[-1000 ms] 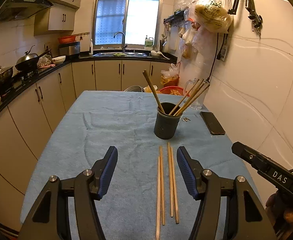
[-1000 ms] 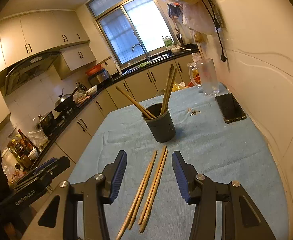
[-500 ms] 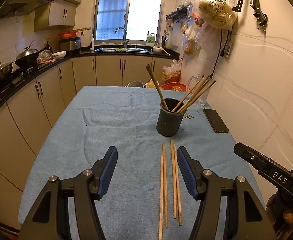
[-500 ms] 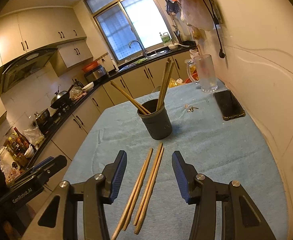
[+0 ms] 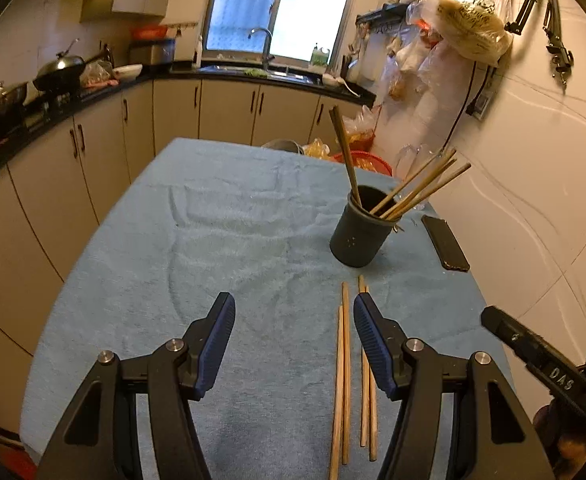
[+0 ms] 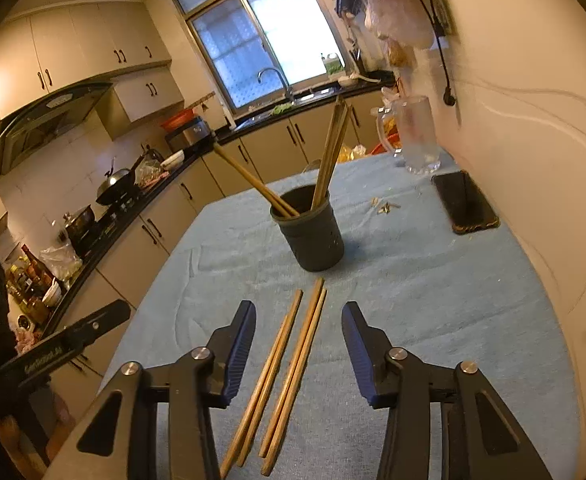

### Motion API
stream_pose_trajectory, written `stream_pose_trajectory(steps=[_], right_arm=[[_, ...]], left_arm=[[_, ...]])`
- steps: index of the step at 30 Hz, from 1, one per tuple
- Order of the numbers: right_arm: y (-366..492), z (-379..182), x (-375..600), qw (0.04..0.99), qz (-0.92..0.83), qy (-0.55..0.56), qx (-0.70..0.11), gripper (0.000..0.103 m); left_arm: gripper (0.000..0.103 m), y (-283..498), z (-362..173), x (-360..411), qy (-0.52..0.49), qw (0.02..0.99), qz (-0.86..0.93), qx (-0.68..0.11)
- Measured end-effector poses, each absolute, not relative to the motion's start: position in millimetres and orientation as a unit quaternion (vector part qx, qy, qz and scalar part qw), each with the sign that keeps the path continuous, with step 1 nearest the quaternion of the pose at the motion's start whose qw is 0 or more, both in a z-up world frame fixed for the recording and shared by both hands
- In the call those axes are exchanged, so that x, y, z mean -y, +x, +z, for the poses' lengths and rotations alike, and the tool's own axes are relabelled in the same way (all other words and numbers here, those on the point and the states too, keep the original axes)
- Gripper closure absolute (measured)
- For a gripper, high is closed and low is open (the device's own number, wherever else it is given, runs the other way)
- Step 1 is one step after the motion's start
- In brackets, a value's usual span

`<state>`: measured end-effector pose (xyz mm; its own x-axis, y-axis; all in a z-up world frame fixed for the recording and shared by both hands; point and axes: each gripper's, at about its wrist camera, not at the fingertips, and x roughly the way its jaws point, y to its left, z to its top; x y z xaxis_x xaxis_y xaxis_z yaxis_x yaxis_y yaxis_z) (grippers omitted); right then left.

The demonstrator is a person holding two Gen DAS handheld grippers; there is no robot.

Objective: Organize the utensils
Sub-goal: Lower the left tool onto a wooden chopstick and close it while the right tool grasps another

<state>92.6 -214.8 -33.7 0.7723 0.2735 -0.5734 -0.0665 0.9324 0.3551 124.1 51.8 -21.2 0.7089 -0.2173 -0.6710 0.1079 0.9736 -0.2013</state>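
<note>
Four loose wooden chopsticks (image 6: 289, 376) lie in two pairs low in the right wrist frame, on the blue cloth-covered worktop (image 6: 433, 300), tips toward the dark round holder cup (image 6: 313, 236) at centre, likely their destination. The right tool (image 6: 299, 346) straddles them, spread wide and empty, apparently lining up a pick. The left tool (image 5: 295, 338) is likewise released, holding nothing.

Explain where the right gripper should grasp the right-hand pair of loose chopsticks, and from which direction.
Grip the right-hand pair mid-shaft, from above. It lies flat on the blue cloth, lengthwise between the open right gripper's fingers, so closing across it probably catches both sticks.
</note>
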Motion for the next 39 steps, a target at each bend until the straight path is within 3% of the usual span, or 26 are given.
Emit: stream_pose_trajectory(steps=[13, 20, 25, 29, 39], right_arm=[[150.4, -93.1, 205.6, 0.882, 0.116, 0.162, -0.426, 0.074], [177.3, -110.9, 210.3, 0.869, 0.116, 0.174, -0.448, 0.076], [191.5, -115.9, 210.2, 0.867, 0.116, 0.170, -0.455, 0.076], [207.7, -122.0, 209.3, 0.860, 0.115, 0.162, -0.470, 0.076], [240.4, -136.4, 196.9, 0.841, 0.110, 0.133, -0.513, 0.080]], left_arm=[[0.041, 160.2, -73.3, -23.4, -0.045, 0.881, -0.118, -0.455], [0.041, 181.8, -115.1, -1.0, -0.015, 0.844, -0.144, -0.516], [0.052, 191.0, -132.9, 7.9, -0.004, 0.822, -0.157, -0.548], [0.053, 195.9, -139.9, 14.9, 0.008, 0.815, -0.161, -0.557], [0.065, 207.7, -141.4, 35.1, 0.066, 0.805, -0.150, -0.570]])
